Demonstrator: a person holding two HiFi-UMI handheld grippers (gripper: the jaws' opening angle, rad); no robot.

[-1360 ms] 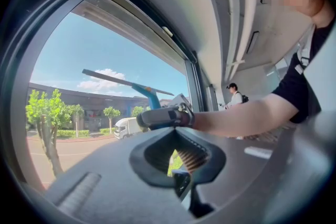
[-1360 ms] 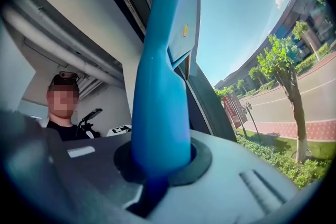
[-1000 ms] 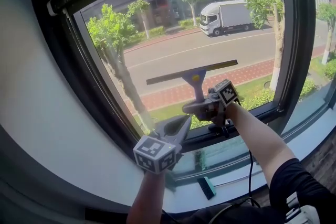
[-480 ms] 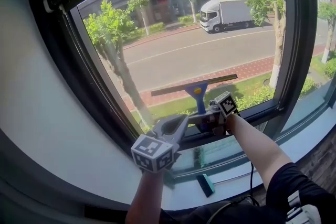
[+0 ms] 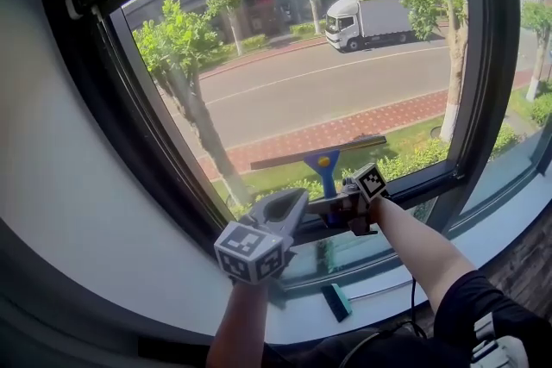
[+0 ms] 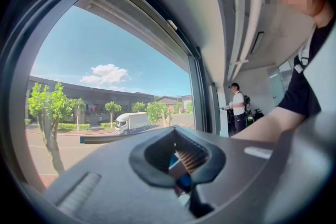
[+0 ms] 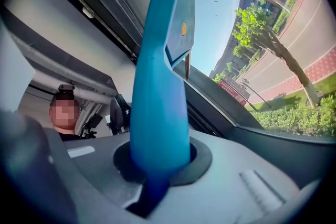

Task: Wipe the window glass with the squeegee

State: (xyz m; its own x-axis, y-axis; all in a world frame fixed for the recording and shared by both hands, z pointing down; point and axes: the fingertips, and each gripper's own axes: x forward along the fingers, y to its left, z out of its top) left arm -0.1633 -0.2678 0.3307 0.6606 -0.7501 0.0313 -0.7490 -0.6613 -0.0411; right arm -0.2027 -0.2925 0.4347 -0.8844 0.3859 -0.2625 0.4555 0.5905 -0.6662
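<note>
Glossy smooth blue plastic on the squeegee (image 5: pixel 326 171) handle; window glass (image 5: pixel 328 73) clear, shiny; window frame (image 5: pixel 479 56) dark matt; left gripper (image 5: pixel 291 204), right gripper (image 5: pixel 332 204) smooth matt grey plastic.

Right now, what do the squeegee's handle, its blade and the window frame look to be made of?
The squeegee handle is probably moulded plastic: an even blue colour, smooth, with a soft sheen. The blade is a thin dark strip, likely rubber in a holder, but too small to be sure. The window frame is dark, matte and straight-edged; painted metal would be my guess.

Left gripper (image 6: pixel 176 131), jaws together, faces the window glass (image 6: pixel 105 65).
</note>
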